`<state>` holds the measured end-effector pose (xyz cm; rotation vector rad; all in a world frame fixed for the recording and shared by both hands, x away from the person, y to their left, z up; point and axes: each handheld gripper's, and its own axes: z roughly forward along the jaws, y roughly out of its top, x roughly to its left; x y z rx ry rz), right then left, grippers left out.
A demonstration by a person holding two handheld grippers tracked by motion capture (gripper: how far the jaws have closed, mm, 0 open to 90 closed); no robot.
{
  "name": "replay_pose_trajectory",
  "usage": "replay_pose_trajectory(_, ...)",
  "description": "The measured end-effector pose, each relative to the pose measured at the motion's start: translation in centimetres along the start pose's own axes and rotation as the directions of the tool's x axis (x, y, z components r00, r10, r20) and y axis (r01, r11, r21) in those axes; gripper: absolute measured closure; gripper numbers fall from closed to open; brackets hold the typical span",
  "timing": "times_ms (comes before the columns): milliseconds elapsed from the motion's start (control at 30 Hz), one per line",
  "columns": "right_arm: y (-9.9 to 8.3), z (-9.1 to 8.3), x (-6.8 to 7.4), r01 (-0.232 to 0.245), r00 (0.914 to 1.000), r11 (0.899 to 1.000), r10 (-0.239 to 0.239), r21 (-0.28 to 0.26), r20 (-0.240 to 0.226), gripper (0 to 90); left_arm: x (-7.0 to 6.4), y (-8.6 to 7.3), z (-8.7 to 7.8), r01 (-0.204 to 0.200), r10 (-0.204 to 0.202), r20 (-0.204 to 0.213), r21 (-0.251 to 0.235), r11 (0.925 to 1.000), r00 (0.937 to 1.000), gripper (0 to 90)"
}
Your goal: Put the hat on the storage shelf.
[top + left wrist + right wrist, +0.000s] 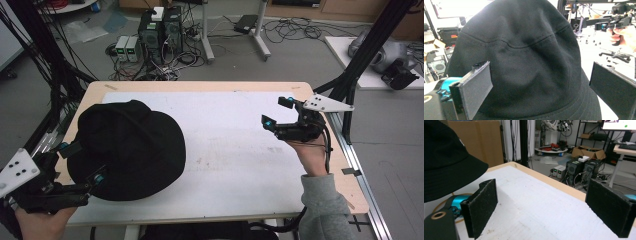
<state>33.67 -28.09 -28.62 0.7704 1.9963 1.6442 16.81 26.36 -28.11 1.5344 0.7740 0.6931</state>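
A: Where is the black fabric bucket hat (127, 150)?

B: On the left part of the white foam sheet (235, 150) that covers the light wooden table (200, 86), crown up, brim spread flat, its near-left edge reaching over the sheet's border. In the left gripper view the hat (524, 62) rises between the two black pads, crown seam plainly visible.

A: And the left gripper (82, 167)?

B: Held at the table's near-left corner, jaws spread wide, one pad at each side of the brim's left edge (whether either pad touches the cloth cannot be told). It grasps nothing. Its grey three-cornered plate (17, 170) sits above the person's hand.

A: The right gripper (277, 112)?

B: Raised over the right part of the sheet, well apart from the hat, jaws parted and empty. In its own view the pads (482, 206) frame bare white foam, with the hat's brim (451, 170) at upper left.

A: Beyond the table?

B: Black computer towers (160, 30) on the grey floor, amid tangled cables.
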Motion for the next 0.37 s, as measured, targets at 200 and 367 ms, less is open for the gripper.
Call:
replay_pose_trajectory(200,-0.08,-0.38,-0.3,-0.017,0.9998,1.0,0.017,-0.014,0.012,10.1,-0.02,-0.16,0.31,0.004,-0.004,0.003,0.007,1.0,1.0,5.0)
replay_pose_trajectory(367,-0.05,-0.4,-0.22,-0.015,0.9999,1.0,0.015,-0.018,0.004,10.1,-0.12,-0.1,0.34,0.0,0.0,0.003,0.007,1.0,1.0,5.0)
